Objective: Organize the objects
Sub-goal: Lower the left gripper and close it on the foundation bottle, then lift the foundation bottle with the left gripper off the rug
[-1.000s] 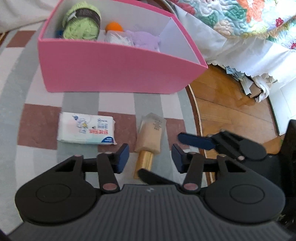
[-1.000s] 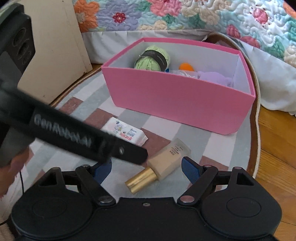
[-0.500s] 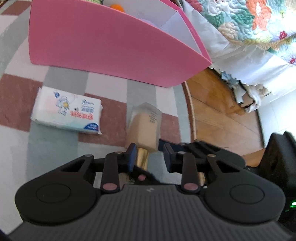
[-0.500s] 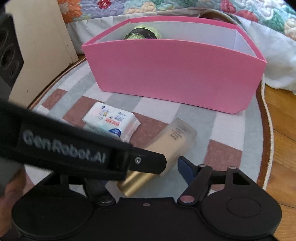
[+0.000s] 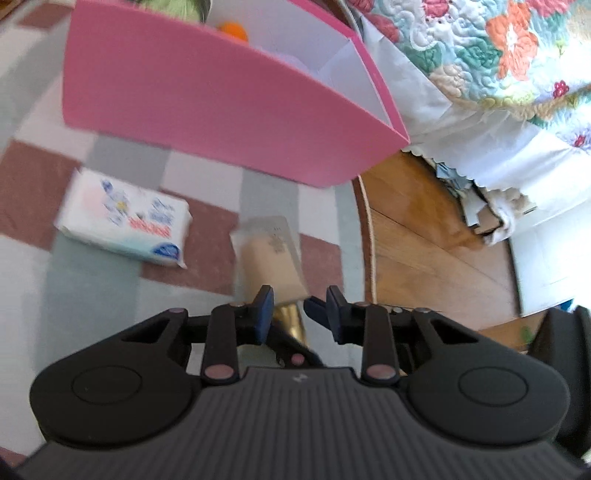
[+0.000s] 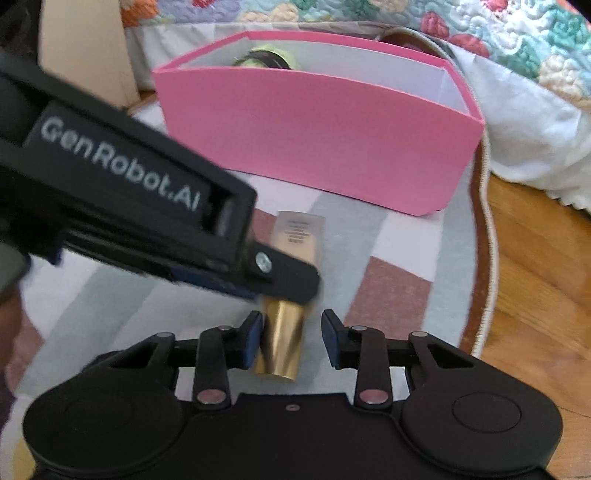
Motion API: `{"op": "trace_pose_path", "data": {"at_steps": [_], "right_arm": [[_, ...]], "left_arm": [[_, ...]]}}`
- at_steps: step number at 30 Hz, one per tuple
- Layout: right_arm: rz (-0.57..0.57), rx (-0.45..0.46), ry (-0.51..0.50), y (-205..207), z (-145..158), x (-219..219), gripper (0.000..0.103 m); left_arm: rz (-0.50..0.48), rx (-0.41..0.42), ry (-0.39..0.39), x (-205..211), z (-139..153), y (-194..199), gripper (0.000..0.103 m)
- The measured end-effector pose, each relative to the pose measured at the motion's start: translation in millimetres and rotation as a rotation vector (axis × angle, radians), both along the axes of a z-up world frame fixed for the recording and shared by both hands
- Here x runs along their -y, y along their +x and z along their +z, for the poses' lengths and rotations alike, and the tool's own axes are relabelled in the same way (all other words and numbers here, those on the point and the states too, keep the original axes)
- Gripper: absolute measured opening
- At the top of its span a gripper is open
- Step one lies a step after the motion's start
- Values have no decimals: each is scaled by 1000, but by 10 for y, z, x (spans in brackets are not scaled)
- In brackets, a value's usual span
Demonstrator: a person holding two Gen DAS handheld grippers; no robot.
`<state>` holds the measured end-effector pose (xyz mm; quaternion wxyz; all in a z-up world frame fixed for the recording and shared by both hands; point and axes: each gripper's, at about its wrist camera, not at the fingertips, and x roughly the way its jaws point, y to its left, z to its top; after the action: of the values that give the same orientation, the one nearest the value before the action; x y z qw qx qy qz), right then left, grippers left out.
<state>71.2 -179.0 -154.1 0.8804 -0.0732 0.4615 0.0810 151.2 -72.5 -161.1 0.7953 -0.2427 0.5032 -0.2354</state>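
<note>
A beige cosmetic tube (image 5: 269,258) with a gold cap (image 6: 284,339) lies on the checked rug in front of the pink box (image 5: 221,110). My left gripper (image 5: 299,310) is shut on the tube where the body meets the cap. In the right wrist view its black finger (image 6: 288,275) crosses over that spot. My right gripper (image 6: 291,328) has its jaws closing onto the gold cap, which sits between the blue pads. One of its fingertips (image 5: 314,310) shows beside the cap in the left wrist view. A white tissue pack (image 5: 125,221) lies to the left of the tube.
The pink box (image 6: 314,140) holds green yarn (image 6: 266,59) and an orange ball (image 5: 232,31). The rug's round edge meets the wooden floor (image 5: 424,240) on the right. A bed with a flowered quilt (image 5: 498,55) stands behind, and a beige cabinet (image 6: 85,55) stands at the far left.
Both pairs of jaws have narrowed around the tube. The left gripper took hold near the neck, and the right gripper came down over the gold cap. The tube has swung round on the rug.
</note>
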Motion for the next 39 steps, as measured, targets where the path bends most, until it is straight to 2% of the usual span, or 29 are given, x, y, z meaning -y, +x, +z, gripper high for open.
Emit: {"op": "trace_pose_path", "data": {"at_steps": [1,2,4,7,11,12,13,17,21,22,25,28,31,34,39], "right_arm": [[16,11,9,-19,20,-48,44],[29,12,11,-23,26,-87,52],[47,21,-8,-13,13,-156,57],[38,31,-44,76,-54,-170,56],[7,29,23,266,-125,-67,55],[-10,23,59,309,-125,-24,51],[-35,17,84,345,-116,15,41],[-116,-13,78,296,-81,-3,40],[-167,-55,183,122,-63,107,40],[-177,-63,207,91,-67,146,40],[-200,-84,282,-7,-75,295,40],[-229,-113,379,-16,-98,475,41],[-214,-134,425,-87,-126,466,42],[-183,-126,407,-140,-137,426,42],[-102,-93,280,-136,-125,257,41]], "left_arm": [[14,4,3,-26,11,0,29],[29,4,5,-49,8,9,29],[45,1,19,-83,-19,31,29],[63,-10,16,-131,-94,51,29],[103,-30,-46,-210,-183,56,28],[107,-35,-50,-222,-192,58,28],[108,-44,-46,-218,-198,59,28],[88,-120,-49,-173,-232,79,28],[60,-136,-1,-65,-253,38,36],[52,-140,15,-34,-261,29,40],[46,-168,19,15,-302,-6,48],[38,-150,42,55,-292,-48,49],[38,-132,56,93,-286,-84,47],[34,-130,36,106,-302,-108,44],[35,-121,60,136,-260,-152,43]]}}
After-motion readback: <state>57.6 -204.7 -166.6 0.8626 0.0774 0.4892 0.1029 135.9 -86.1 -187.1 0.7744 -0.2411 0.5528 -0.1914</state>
